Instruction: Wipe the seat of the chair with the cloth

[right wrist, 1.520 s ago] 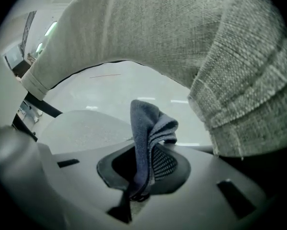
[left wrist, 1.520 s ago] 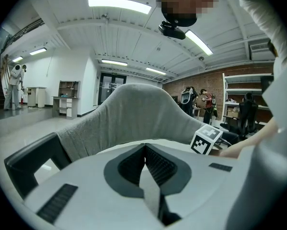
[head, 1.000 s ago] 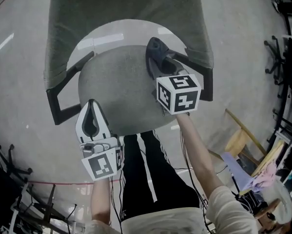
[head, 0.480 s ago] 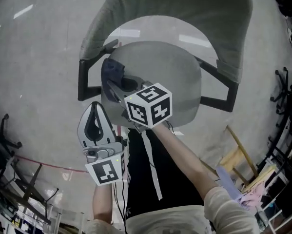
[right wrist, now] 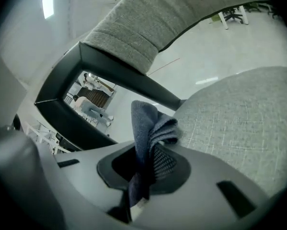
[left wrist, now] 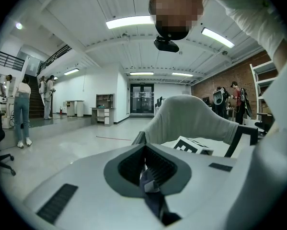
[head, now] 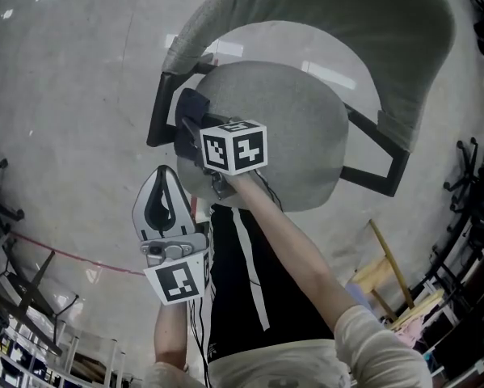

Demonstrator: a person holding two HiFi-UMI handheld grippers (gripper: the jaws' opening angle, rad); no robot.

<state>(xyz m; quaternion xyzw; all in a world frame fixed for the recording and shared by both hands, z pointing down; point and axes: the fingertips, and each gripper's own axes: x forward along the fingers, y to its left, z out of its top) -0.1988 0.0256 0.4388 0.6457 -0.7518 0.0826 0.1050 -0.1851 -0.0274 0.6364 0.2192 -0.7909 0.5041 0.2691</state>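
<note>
The grey fabric chair seat [head: 290,128] fills the middle of the head view. My right gripper [head: 195,132] is at the seat's left edge, shut on a dark blue cloth [head: 190,110] that presses on the fabric beside the black armrest [head: 156,111]. In the right gripper view the cloth [right wrist: 150,128] bunches up out of the closed jaws [right wrist: 148,171], with the seat [right wrist: 239,114] just beyond. My left gripper [head: 162,176] hangs off the chair beside the person's black trousers, jaws together. A dark sliver shows in their seam in the left gripper view [left wrist: 144,150].
The grey backrest [head: 347,23] curves behind the seat, with a second black armrest [head: 379,172] on the right. Chair bases and racks line the floor at the left edge [head: 7,217]. Wooden frames and clutter lie at lower right [head: 387,273]. People stand far off [left wrist: 22,111].
My right gripper has swept the cloth across the seat from its right rear part to its left edge. The left gripper has stayed by the leg. The head view has swung.
</note>
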